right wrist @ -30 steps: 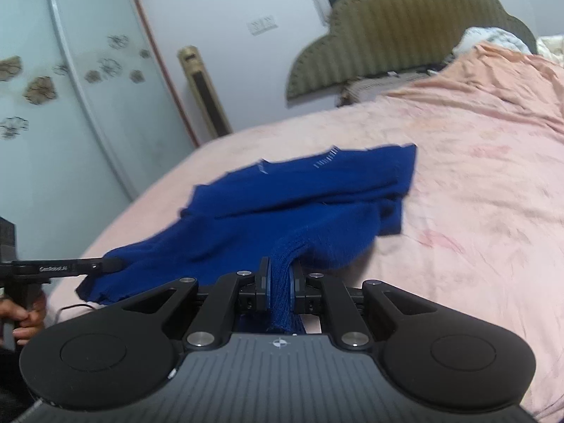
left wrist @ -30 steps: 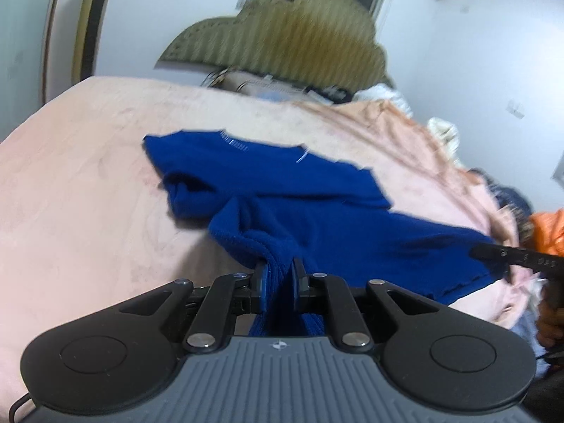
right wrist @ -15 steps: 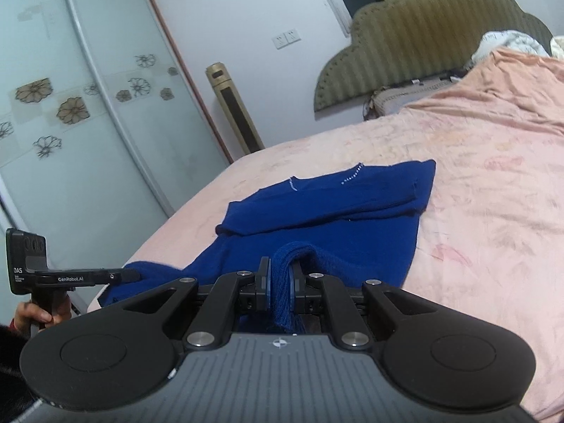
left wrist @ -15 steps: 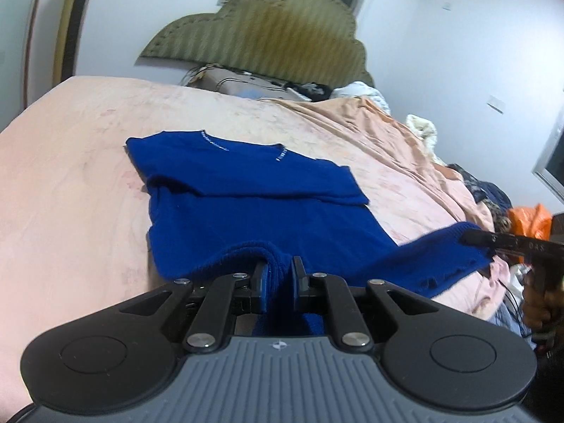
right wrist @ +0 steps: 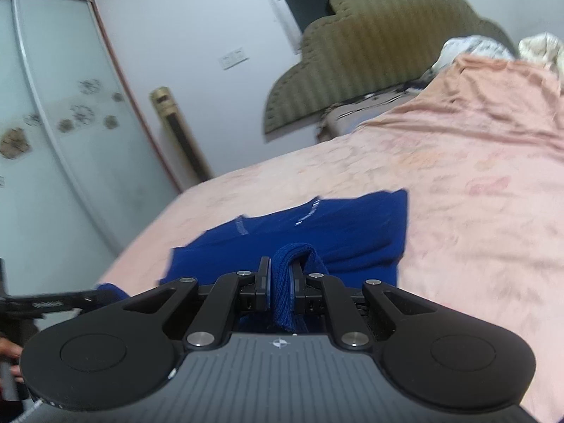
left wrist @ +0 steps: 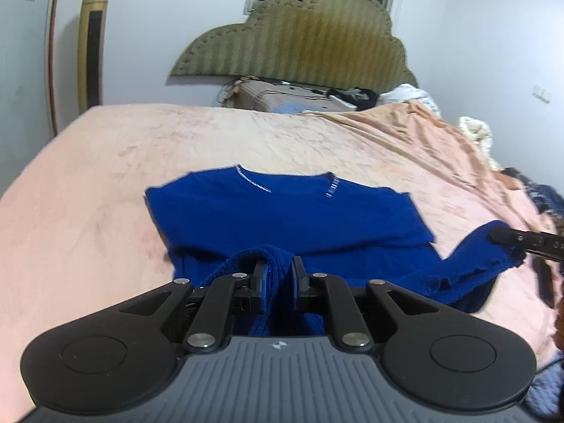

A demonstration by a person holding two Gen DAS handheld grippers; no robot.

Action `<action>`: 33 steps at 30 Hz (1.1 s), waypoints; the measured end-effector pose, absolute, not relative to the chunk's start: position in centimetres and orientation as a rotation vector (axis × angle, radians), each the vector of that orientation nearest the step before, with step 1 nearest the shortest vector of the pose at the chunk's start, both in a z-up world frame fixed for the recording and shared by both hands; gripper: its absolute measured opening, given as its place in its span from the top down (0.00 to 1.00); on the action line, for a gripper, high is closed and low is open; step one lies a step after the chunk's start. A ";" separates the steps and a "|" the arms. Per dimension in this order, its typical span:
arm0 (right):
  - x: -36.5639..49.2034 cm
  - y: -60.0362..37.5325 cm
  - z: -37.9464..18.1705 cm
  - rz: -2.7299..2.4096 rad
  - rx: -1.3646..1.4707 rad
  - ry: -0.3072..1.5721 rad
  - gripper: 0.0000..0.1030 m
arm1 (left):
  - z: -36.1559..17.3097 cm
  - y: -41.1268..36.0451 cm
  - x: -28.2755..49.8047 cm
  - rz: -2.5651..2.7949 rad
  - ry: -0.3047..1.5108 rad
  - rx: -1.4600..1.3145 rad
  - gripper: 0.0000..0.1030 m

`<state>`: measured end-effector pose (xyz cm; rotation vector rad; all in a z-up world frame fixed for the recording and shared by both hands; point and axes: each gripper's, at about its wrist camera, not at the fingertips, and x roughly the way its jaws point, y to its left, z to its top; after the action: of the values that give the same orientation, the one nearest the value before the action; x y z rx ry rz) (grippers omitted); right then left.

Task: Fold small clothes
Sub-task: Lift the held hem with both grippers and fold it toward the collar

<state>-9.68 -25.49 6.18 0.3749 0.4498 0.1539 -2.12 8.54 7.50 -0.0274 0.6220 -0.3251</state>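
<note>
One bed (left wrist: 88,190) under a pink, wrinkled blanket carries one deep-blue knitted sweater (left wrist: 282,218), its collar toward the padded olive headboard (left wrist: 299,35) and its hem lifted at the near edge. Two hand-held grippers, left (left wrist: 278,282) and right (right wrist: 280,282), each pinch a bunch of that hem.

Blue knit sweater (left wrist: 282,215) on pink bed (left wrist: 88,183), neck far side, sleeves folded in, near hem lifted at both corners, bunched.
</note>
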 end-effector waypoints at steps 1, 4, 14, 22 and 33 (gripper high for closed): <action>-9.0 -25.4 5.9 0.144 0.368 0.451 0.88 | 7.4 8.2 -1.4 -0.314 0.620 -0.014 0.88; -7.0 -25.2 5.2 0.125 0.373 0.463 0.88 | 6.6 7.5 0.6 -0.280 0.638 0.007 0.88; -2.7 -25.6 2.9 0.102 0.452 0.514 0.88 | 4.2 5.9 4.6 -0.224 0.707 0.052 0.88; -1.8 -26.1 2.7 0.109 0.475 0.518 0.88 | 4.3 5.0 5.7 -0.202 0.709 0.077 0.88; -1.2 -27.1 2.8 0.104 0.500 0.511 0.88 | 5.1 4.4 6.6 -0.189 0.707 0.104 0.88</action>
<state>-1.24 -27.14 2.84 0.4999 0.5109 0.1043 6.61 4.37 5.07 0.1045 0.7068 -0.1892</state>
